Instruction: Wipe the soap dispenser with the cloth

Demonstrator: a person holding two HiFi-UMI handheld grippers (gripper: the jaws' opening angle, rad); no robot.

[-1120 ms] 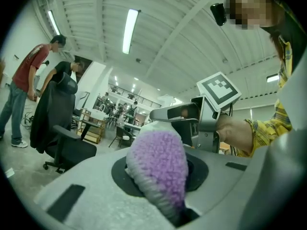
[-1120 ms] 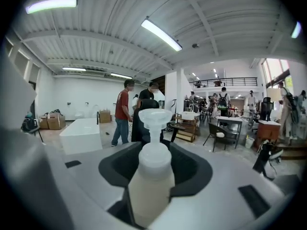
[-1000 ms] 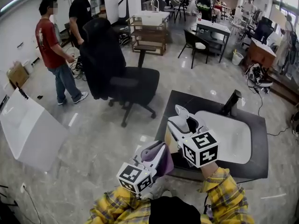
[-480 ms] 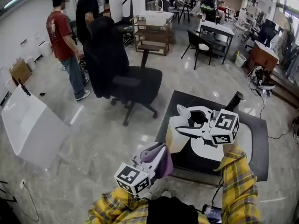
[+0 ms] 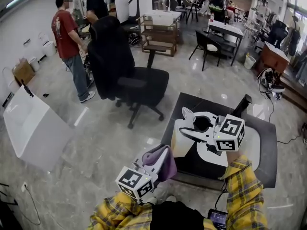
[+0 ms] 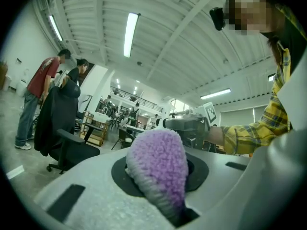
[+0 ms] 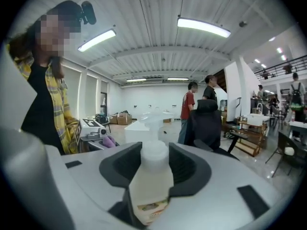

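While the right gripper hangs over the near left part of the black square tabletop, its fingers grasp the pale cream plastic soap dispenser bottle with a white pump head. These fingers have just been closing, with the bottle between them. They grip it at the shoulder, below the white collar. The bottle is lifted off the tabletop, with its pump head at the far end. Through its wall the contents cannot be told; a printed label shows low on the body.

Left gripper: near side, left of and below the bottle, off the tabletop edge. Its fingers are clenched on the fluffy purple cloth, which bulges out past the tips. Cloth and bottle are apart.

White oval sink basin: set in the tabletop, right of the bottle, partly covered by the right gripper. Black tap at its far rim.
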